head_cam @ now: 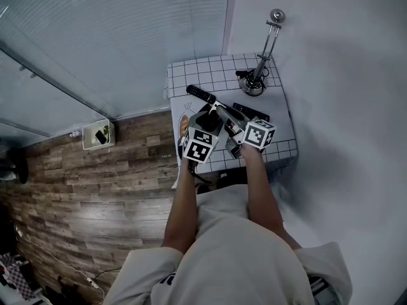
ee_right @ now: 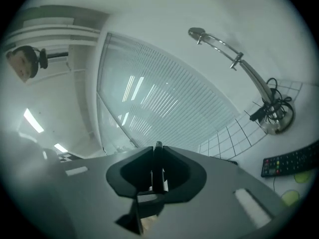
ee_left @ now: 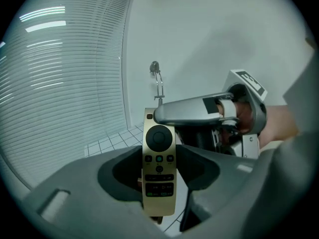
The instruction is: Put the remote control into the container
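Observation:
A gold remote control with black buttons stands upright between the jaws of my left gripper, which is shut across its width. In the head view the same remote control looks dark and sticks out ahead of my left gripper. My right gripper reaches in from the right, one silver finger lying across the remote's top end. In the right gripper view a thin dark edge of the remote sits pinched between the jaws of the right gripper. I cannot make out the container for certain.
A small table with a white checked cloth stands against the wall. A chrome gooseneck stand with a round base and cables stands at its back right. A second black remote lies on the cloth. A pale object lies under the left gripper.

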Demonstrator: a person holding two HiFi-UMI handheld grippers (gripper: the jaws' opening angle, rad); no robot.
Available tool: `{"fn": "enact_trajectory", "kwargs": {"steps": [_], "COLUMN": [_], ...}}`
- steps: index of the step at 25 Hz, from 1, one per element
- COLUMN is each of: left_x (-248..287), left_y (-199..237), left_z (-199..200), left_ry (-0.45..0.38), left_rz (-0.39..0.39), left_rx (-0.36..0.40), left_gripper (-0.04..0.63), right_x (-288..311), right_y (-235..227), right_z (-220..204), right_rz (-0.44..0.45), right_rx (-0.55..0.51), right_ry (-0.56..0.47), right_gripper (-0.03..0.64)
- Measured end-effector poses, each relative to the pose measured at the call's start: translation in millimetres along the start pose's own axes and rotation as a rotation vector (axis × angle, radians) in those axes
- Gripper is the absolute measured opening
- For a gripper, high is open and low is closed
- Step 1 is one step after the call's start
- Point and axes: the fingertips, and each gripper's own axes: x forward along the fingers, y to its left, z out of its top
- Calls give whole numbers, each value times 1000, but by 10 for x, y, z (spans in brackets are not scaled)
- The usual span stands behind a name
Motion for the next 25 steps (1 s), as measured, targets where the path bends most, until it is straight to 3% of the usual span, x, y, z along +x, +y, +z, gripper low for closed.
{"fn": "enact_trajectory", "kwargs": {"steps": [3,8,16,20,25], "left_x": [16,-21,9,-4,11], "left_y": [165,389,526,595,592], "left_z": [64,86,-49,-86,-159], "left_ry": [-3,4,27,21,24], "left_rz": [46,86,120,161,175], "left_rx": [-21,-65,-95,-150,-220], "left_gripper": [216,216,207,152,23], "right_x": [188,440,459,377,314], "right_y": [37,49,-131,-252,-367], "right_z": [72,112,346,404,410], "right_rz": [32,78,25,3,-18], "right_rx": [-74,-75,-192,-228,-256], "right_ry": [48,110,61,26,2], "right_gripper": [60,61,58,58,58]}}
